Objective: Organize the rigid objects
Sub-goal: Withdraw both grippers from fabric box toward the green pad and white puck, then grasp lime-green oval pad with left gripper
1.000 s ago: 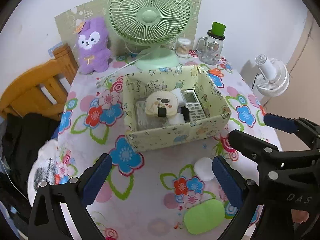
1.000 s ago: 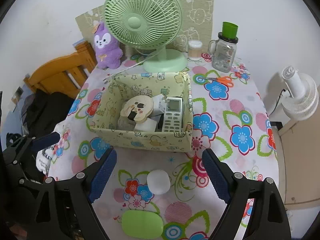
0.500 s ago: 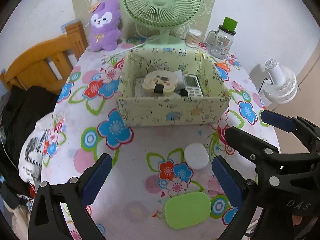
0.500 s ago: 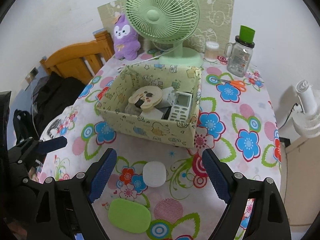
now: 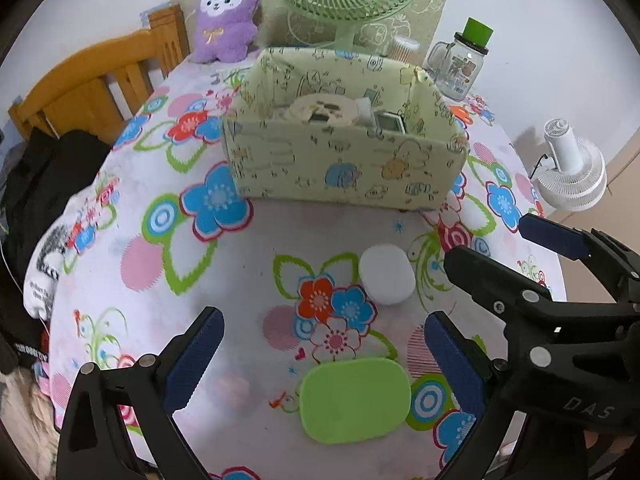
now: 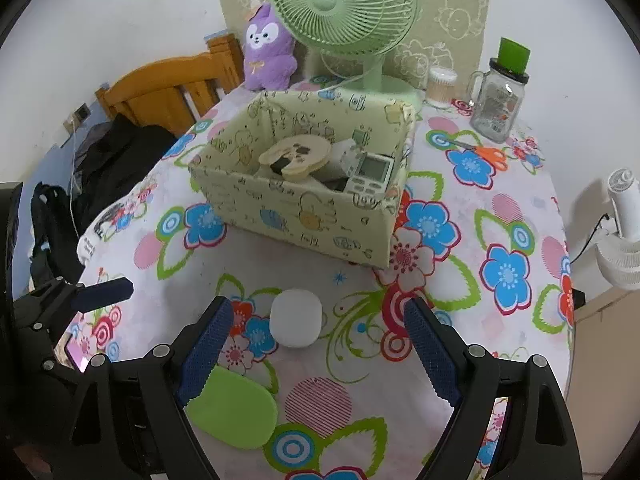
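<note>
Between the blue pads of the right gripper (image 6: 318,354), which are held wide apart and grip nothing, a small white rounded case (image 6: 296,318) is seen lying on the flowered tablecloth (image 6: 516,240), touched by neither pad. Beside the left-hand pad, a flat green oval case (image 6: 232,410) is partly covered by that finger. The left gripper (image 5: 324,364) is likewise spread wide and empty; the green oval case (image 5: 356,398) lies between its pads, untouched, and the white case (image 5: 386,279) is found just beyond, nearer the right-hand pad. The right gripper's black frame (image 5: 560,312) is visible at the right edge of the left view.

Farther back, a pale green patterned box (image 6: 304,208) stands on the cloth, apart from both cases. Inside it, a round cream bear-shaped item (image 6: 296,154) is noted resting on other things, with a grey remote control (image 6: 370,176) beside it. Behind the box, a green desk fan (image 6: 344,24), a purple plush toy (image 6: 270,54) and a glass jar with a green lid (image 6: 498,96) are recorded.
</note>
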`<action>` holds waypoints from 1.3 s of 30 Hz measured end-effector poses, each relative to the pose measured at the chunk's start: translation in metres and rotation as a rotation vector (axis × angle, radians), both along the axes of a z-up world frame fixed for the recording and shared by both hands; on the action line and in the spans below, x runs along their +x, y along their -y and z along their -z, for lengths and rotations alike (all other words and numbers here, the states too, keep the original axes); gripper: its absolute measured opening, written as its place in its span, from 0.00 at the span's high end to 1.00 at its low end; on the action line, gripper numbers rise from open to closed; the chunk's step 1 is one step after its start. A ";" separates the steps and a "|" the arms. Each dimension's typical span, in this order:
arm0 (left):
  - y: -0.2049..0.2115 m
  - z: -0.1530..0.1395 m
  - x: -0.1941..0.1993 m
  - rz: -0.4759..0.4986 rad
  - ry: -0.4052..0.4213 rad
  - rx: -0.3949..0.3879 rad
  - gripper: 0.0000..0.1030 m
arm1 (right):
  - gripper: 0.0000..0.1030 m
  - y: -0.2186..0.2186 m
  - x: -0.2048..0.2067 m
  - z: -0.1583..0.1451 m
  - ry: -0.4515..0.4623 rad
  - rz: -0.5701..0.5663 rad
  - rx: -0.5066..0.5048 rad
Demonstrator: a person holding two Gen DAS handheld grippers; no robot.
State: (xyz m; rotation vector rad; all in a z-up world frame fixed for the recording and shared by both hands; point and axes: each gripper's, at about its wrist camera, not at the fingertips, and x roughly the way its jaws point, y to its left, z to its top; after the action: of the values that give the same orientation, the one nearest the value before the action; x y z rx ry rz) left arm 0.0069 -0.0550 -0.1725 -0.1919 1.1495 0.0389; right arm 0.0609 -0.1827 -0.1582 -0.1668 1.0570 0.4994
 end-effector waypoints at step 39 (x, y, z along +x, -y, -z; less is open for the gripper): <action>0.034 0.075 -0.041 -0.048 -0.057 -0.011 0.01 | 0.21 0.025 -0.028 0.085 -0.104 -0.078 -0.055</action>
State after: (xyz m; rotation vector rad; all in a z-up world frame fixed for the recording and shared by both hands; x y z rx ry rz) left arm -0.0344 -0.0891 -0.2479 -0.2300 1.2016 0.0810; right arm 0.0327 -0.2073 -0.2431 -0.2335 1.1703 0.5542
